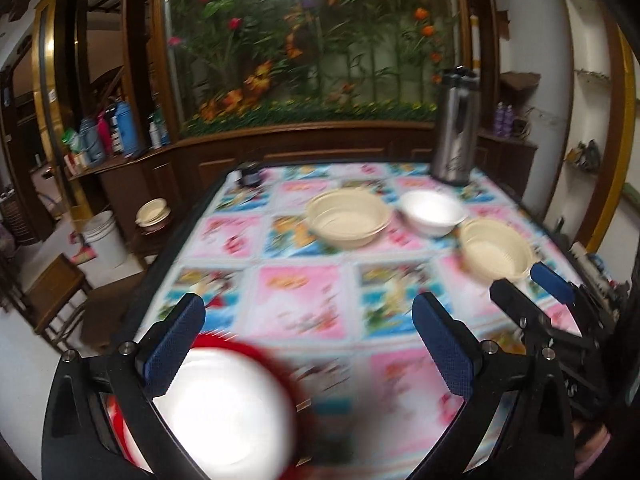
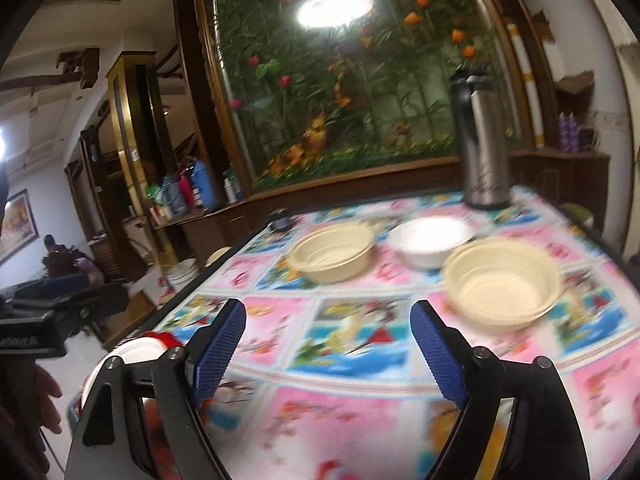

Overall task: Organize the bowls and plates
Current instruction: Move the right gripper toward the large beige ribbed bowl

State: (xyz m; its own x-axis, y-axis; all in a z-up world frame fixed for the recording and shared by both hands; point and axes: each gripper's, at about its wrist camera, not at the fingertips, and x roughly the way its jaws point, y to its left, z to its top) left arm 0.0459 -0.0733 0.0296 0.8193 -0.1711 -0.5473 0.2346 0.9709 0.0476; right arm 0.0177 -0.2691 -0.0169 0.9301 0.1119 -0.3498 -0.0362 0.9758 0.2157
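Red-rimmed plate [image 1: 224, 412] lies under the wide-open, empty left tongs [image 1: 308, 340]; right tongs [image 2: 328, 344] also gape empty.

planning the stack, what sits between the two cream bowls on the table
The white bowl sits between the left cream bowl and the right cream bowl, set slightly farther back; clearest in the right wrist view.

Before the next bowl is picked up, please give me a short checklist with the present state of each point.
1. Left tongs open, nothing between them: ok.
2. Right tongs open, nothing held: ok.
3. Red-rimmed plate lies on the table near the left tongs: ok.
4. Two cream bowls and white bowl upright, apart: ok.
5. Thermos stands behind the bowls: ok.
6. Bowls contain nothing: cannot tell, blurred.
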